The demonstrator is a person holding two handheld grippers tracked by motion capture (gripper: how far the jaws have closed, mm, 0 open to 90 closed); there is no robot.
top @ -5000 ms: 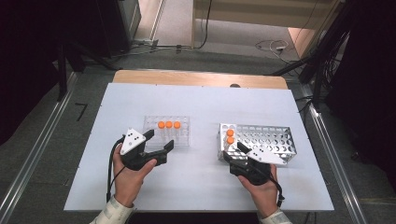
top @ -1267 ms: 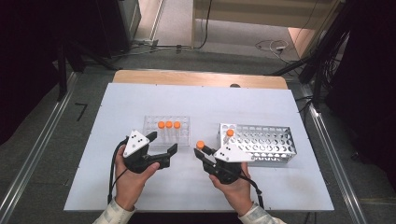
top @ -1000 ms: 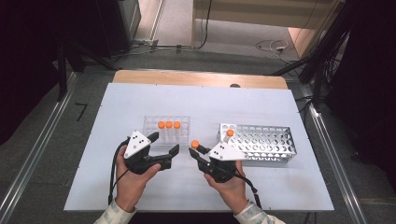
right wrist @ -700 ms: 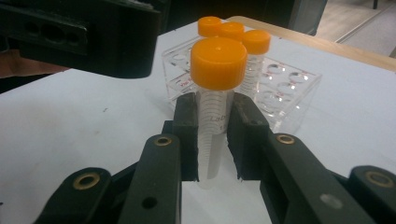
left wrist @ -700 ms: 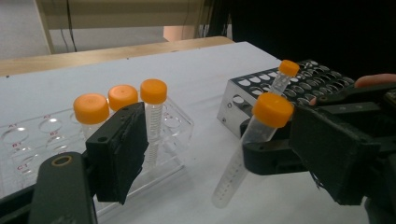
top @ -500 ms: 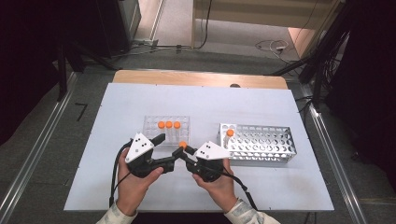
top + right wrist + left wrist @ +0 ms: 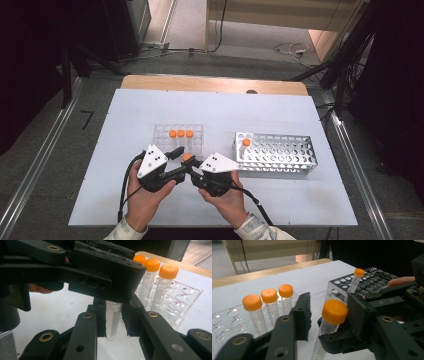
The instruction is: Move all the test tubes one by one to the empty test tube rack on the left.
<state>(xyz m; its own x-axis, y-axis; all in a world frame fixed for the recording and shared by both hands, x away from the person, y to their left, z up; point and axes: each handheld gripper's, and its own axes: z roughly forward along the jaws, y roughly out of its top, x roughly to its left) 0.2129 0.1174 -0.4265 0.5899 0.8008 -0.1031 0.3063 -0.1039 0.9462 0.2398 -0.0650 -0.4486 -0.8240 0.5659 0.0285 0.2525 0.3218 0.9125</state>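
A person sits at a white table (image 7: 125,115), holding a black two-jaw gripper in each hand. The two grippers meet near the table's front edge, at about six o'clock from the middle.

The right gripper (image 7: 113,317) is clamped on the lower body of a clear plastic tube with an orange screw cap (image 7: 331,321), holding it nearly upright. The left gripper (image 7: 324,312) has its jaws spread, one on each side of the tube's upper part just under the cap. In the left gripper view there seems to be a gap between those jaws and the tube, though the angle makes this hard to judge. The arrangement looks like a hand-over: one gripper holds low so that the other can take hold higher up.

At twelve o'clock from the grippers stands a clear plastic tube rack (image 7: 196,131) with three more orange-capped tubes (image 7: 180,134) in a row. At three o'clock lies a silver perforated metal rack (image 7: 280,152) holding a single orange-capped tube (image 7: 245,143) at its near left corner. The carried tube sits between the two racks, suggesting transfer from one to the other.
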